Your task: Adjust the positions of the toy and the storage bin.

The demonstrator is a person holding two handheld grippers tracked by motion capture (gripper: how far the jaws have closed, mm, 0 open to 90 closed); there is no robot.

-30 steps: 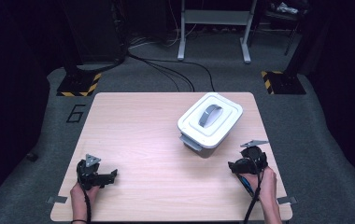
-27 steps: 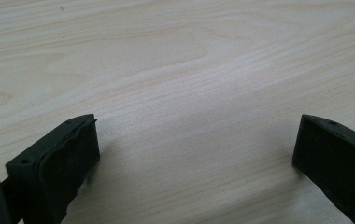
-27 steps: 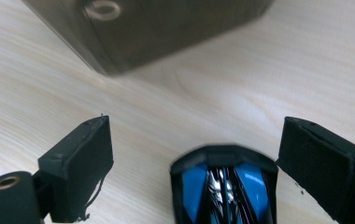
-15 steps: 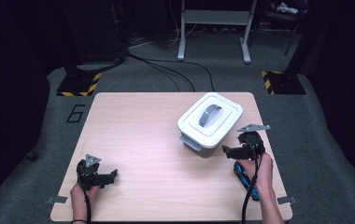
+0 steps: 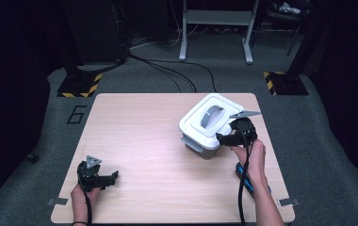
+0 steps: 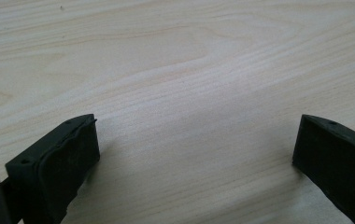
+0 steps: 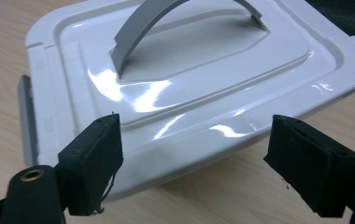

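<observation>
A white lidded box (image 5: 200, 129) with a grey arched handle (image 5: 212, 117) stands on the right half of the wooden table (image 5: 134, 122). My right gripper (image 5: 224, 138) hovers at the box's near right corner, pointing at it. In the right gripper view the lid (image 7: 203, 70) and handle (image 7: 166, 18) lie just beyond the right gripper (image 7: 196, 158). Its jaws have just been closing but stand apart, and the pads press on nothing. My left gripper (image 5: 111, 178) rests low at the table's front left. It is open over bare wood, as the left gripper view (image 6: 196, 154) shows.
A grey latch (image 7: 26, 116) sticks out at the box's side. A blue item (image 5: 245, 181) lies on the table under the right forearm. Beyond the table are floor cables, a metal stand (image 5: 215, 28) and yellow-black striped bases (image 5: 78, 87).
The right hand has lifted from the table's front right and moved up to the box's near corner. The left hand has stayed put.
</observation>
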